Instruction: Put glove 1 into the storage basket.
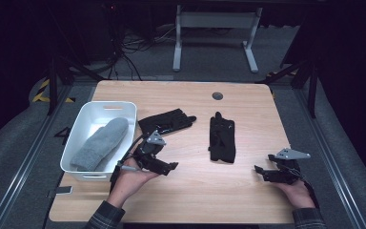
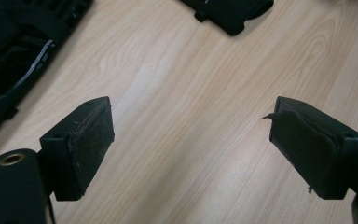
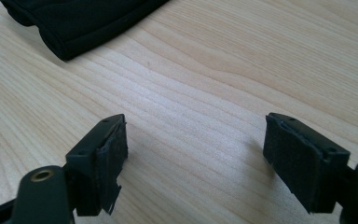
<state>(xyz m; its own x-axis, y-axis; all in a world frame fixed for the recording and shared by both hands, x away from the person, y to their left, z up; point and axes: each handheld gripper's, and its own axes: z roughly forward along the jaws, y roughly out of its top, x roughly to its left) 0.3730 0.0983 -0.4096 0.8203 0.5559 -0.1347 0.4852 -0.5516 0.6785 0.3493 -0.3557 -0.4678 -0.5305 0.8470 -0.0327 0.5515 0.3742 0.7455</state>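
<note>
1. Hovering over bare wood, the left gripper (image 1: 167, 168) sits near the table's (image 1: 195, 191) front-left part, its fingers (image 2: 91, 144) spread wide with nothing between them; the pads are dark, rough foam with frayed edges.
2. The right gripper (image 1: 262, 172) rests near the front-right corner, fingers (image 3: 109, 158) likewise spread and empty over the wood.
3. Two black gloves lie flat, of matte fabric with stitched panels: the left glove (image 1: 167, 121) toward the left-centre, just beyond the left gripper, and the right glove (image 1: 222, 138) at the middle of the table.
4. A white plastic bin (image 1: 126, 112), rounded at its corners, stands along the left edge and holds a grey knitted mitten (image 1: 100, 143), soft and fuzzy.
5. Open wood runs between the two gloves and across the whole front edge; the far edge is free but for a round grey cable grommet (image 1: 217, 96).
6. The tabletop is pale wood grain with rounded corners; around it is grey carpet (image 1: 9, 143), dark surroundings, cables and a white desk frame (image 1: 214, 28) behind.
</note>
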